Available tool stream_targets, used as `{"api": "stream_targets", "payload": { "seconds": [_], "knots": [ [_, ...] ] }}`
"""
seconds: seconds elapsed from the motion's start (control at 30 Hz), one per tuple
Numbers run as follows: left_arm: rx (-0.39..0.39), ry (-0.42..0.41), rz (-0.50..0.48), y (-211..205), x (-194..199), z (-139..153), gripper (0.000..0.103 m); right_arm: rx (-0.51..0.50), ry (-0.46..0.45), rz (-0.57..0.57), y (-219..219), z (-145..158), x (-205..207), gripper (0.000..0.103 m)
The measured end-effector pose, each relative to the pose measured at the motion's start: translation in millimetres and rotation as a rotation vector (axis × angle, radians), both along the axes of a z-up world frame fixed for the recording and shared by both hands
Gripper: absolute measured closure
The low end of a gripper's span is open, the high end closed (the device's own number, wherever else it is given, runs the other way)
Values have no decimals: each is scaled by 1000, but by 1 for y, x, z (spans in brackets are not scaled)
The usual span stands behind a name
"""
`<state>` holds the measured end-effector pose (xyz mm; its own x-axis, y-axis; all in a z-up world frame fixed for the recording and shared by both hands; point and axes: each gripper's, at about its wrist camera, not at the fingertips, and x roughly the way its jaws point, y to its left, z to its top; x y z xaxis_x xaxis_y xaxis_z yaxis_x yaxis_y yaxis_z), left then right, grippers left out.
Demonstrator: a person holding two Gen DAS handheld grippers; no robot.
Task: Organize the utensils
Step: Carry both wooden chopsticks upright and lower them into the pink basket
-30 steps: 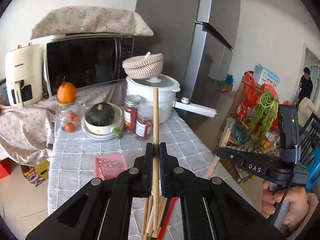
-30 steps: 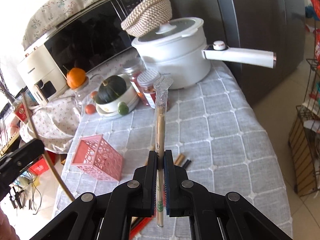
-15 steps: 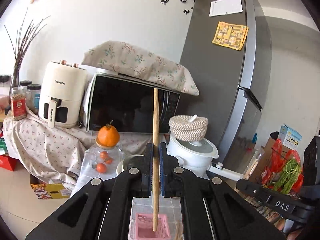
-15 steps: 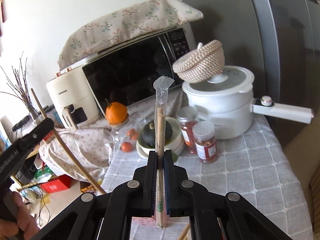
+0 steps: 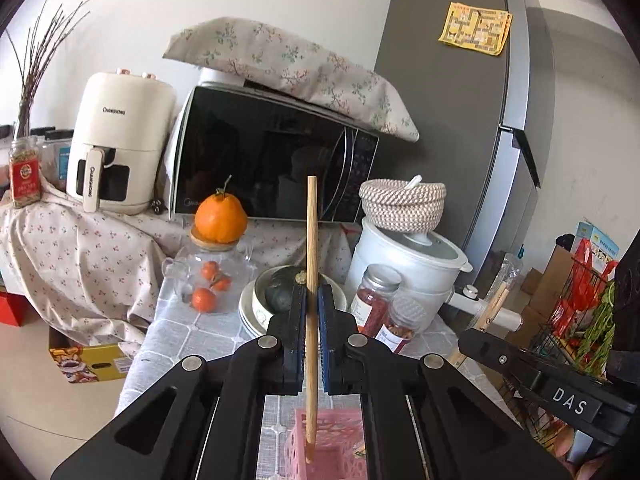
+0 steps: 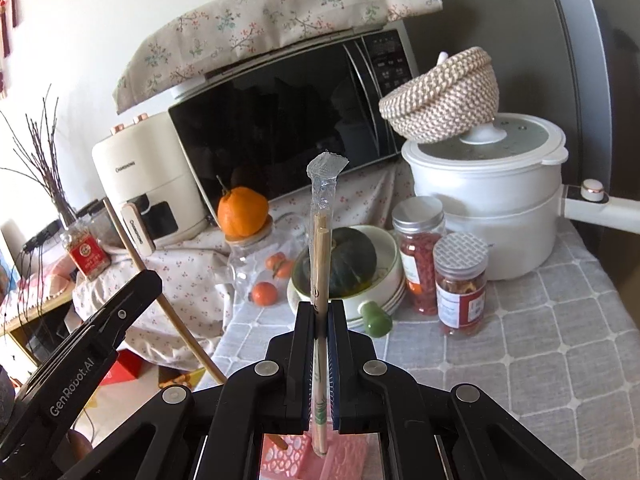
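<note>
My left gripper [image 5: 311,300] is shut on a single wooden chopstick [image 5: 311,240], held upright with its lower end dipping into the pink lattice basket [image 5: 336,452] just below. My right gripper [image 6: 319,316] is shut on a pair of plastic-wrapped chopsticks [image 6: 321,248], also upright, lower end over the pink basket [image 6: 344,456]. The left gripper [image 6: 80,344] with its chopstick [image 6: 160,304] shows at the left of the right wrist view. The right gripper's body [image 5: 532,368] shows at the right of the left wrist view.
On the grey checked tablecloth [image 6: 540,360] stand two red-filled jars [image 6: 460,284], a bowl with a dark squash [image 6: 348,264], a glass jar topped by an orange [image 6: 242,212], and a white pot with a woven basket [image 6: 484,184]. Microwave [image 6: 280,120] and air fryer [image 5: 116,140] behind.
Both grippers have tilted up and come over the pink basket, with the chopsticks' lower ends lowered towards it. The loose chopsticks on the table have dropped out of view.
</note>
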<state>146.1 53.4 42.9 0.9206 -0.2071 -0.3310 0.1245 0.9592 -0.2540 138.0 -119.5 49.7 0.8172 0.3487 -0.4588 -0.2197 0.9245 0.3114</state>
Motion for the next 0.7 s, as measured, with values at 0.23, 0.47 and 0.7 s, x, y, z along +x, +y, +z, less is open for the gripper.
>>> {"api": "stream_targets", "payload": {
  "seconds": [0.23, 0.47, 0.7],
  "knots": [
    [27, 67, -45, -10, 16, -18, 97, -22, 52, 51, 10, -21, 11, 99],
    [6, 143, -86, -16, 26, -25, 96, -12, 88, 87, 13, -34, 15, 87],
    [3, 203, -37, -10, 18, -19, 49, 35, 74, 65, -4, -15, 6, 63]
  ]
}}
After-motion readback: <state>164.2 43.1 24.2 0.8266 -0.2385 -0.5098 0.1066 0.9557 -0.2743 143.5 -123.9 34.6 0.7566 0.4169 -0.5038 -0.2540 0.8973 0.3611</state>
